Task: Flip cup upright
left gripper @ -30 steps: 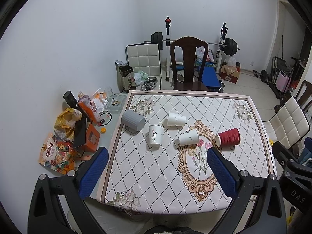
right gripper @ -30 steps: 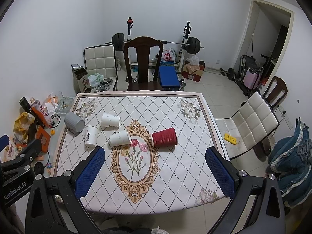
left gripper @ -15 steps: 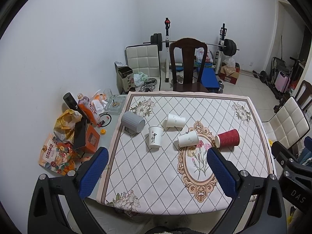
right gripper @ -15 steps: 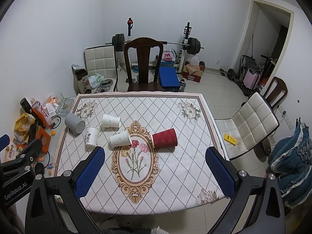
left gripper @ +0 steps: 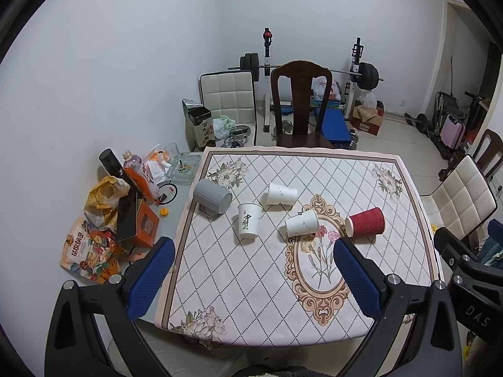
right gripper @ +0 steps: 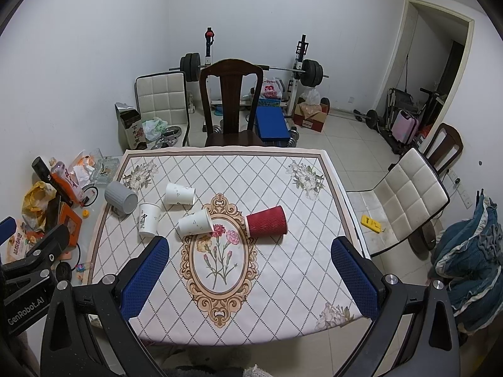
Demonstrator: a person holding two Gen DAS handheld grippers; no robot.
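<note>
Lying on its side on the tablecloth (right gripper: 283, 282), ahead of the right gripper (right gripper: 250, 275) and between its spread fingers: red ribbed paper cup (right gripper: 266, 226), mouth toward the left, zigzag ridges along the wall. Just left of it, a white cup (right gripper: 195, 222), also tipped over. Left gripper (left gripper: 253, 278) likewise spread wide, holding nothing; red cup (left gripper: 365, 226) ahead near its right finger.

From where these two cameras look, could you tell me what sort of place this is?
Most likely a room in a home, doubling as dining space and home gym: a table under a floral tablecloth with cups on it, a wooden dining chair behind it, and a barbell rack against the back wall.
</note>
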